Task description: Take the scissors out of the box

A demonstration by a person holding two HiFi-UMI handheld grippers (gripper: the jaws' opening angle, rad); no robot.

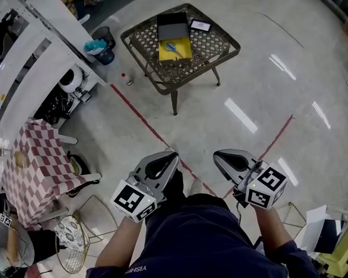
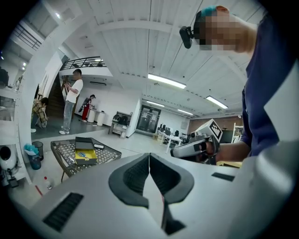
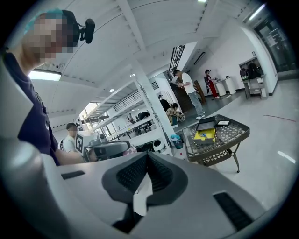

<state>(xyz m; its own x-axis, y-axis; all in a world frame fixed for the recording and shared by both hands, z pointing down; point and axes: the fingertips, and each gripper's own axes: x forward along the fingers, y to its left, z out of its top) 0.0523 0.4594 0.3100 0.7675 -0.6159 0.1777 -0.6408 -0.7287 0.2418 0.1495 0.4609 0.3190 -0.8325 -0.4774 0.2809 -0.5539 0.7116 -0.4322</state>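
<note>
Blue-handled scissors (image 1: 171, 47) lie in an open box (image 1: 174, 49) with a yellow lining, its dark lid (image 1: 172, 26) folded back, on a metal lattice table (image 1: 215, 43) far ahead. The box (image 2: 86, 155) shows small at the left of the left gripper view, and the box (image 3: 206, 135) sits to the right in the right gripper view. My left gripper (image 1: 170, 156) and right gripper (image 1: 218, 156) are held close to my body, well short of the table. Both are shut with nothing between the jaws.
A phone (image 1: 200, 25) lies on the table beside the box. A bin (image 1: 102, 46) and a small bottle (image 1: 128, 79) stand left of the table. White shelving (image 1: 32, 62) and a checked cloth (image 1: 36, 169) are at the left. Red tape lines (image 1: 143, 117) cross the floor. People stand in the background.
</note>
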